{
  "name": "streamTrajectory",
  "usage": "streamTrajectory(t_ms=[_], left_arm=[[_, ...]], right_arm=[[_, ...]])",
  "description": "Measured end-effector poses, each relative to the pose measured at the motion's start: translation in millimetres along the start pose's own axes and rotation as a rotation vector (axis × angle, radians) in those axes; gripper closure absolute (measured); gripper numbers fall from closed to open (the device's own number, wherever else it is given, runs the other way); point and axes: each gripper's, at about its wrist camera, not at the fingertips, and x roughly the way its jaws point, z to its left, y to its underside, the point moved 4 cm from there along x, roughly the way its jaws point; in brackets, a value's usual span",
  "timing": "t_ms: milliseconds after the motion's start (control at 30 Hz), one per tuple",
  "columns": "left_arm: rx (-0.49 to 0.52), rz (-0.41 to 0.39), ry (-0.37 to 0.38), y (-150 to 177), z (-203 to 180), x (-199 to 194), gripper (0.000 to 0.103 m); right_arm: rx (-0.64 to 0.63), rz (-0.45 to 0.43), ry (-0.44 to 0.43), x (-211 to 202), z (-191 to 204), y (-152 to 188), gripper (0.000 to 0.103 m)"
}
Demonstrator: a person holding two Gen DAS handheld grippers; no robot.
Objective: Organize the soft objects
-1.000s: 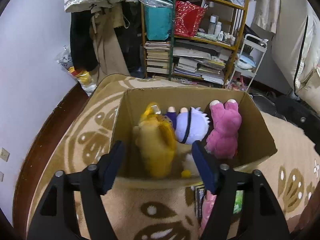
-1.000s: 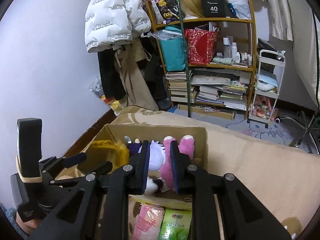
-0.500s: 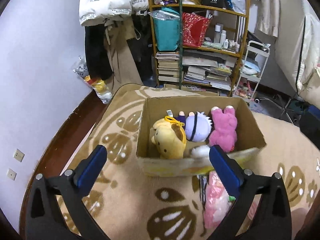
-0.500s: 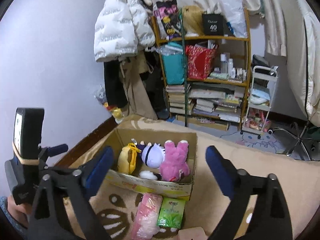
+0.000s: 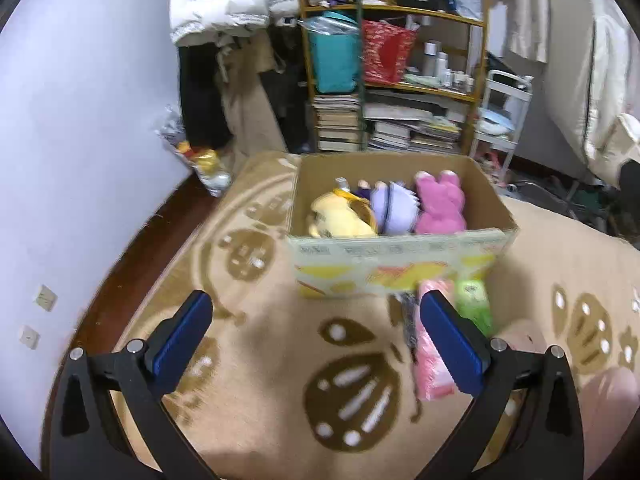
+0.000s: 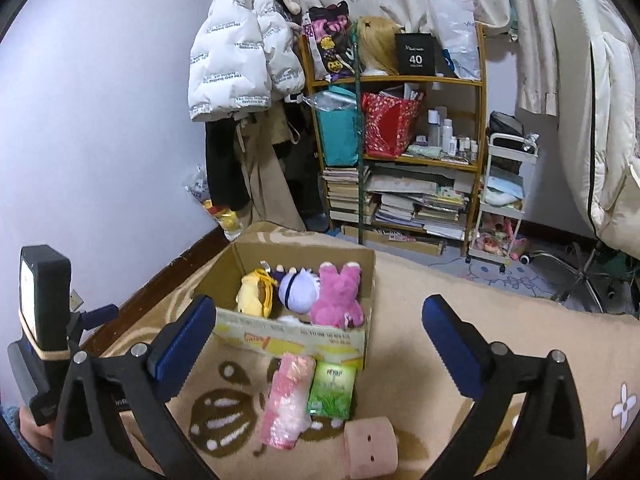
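Three plush toys packed side by side inside an open cardboard box (image 6: 362, 342) on a beige patterned rug (image 6: 420, 360): yellow plush (image 6: 254, 294) at the left, white and purple plush (image 6: 296, 290) in the middle, pink bunny plush (image 6: 338, 296) at the right, ears pointing toward the far wall of the box. Just in front of the box, lying on the rug: a pink packet (image 6: 286, 400) and, touching its right side, a green packet (image 6: 332, 390); nearer still, a pale pink block-shaped cushion (image 6: 370, 452) with two dark dots on its face. Same box (image 5: 400, 260) seen from the left wrist view, somewhat blurred, with the yellow plush (image 5: 340, 222), white and purple plush (image 5: 394, 210) and pink bunny plush (image 5: 440, 208) in the same row. Left gripper (image 5: 316, 332) spread wide, empty, hovering low over the rug short of the box, blue pads (image 5: 184, 330) angled outward. Right gripper (image 6: 316, 334) likewise spread wide and empty, held higher and further back, looking down on box and packets. Behind the box, a wooden shelf unit (image 6: 478, 128) crowded with books and bags, beside a white puffer jacket (image 6: 240, 52) hanging on the wall.
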Motion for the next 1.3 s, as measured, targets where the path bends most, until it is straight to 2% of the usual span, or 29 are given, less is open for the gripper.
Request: streamTrajectory(t_ms=[233, 433, 567, 967, 1300], left_arm=[[0.040, 0.003, -0.004, 27.7, -15.4, 2.4, 0.001], [0.061, 0.039, 0.012, 41.4, -25.3, 11.2, 0.001], [0.063, 0.060, 0.022, 46.4, -28.9, 16.3, 0.001], [0.064, 0.093, 0.041, 56.6, -43.2, 34.8, 0.001], [0.069, 0.120, 0.064, 61.7, -55.6, 56.5, 0.001]], right_arm=[[0.044, 0.071, 0.013, 7.3, -6.5, 26.7, 0.000], [0.097, 0.119, 0.021, 15.6, -14.6, 49.5, 0.000], [0.163, 0.171, 0.023, 25.5, -26.5, 63.0, 0.000], [0.212, 0.275, 0.087, 57.8, -44.7, 96.1, 0.001], [0.254, 0.347, 0.102, 83.9, -54.4, 116.4, 0.001]])
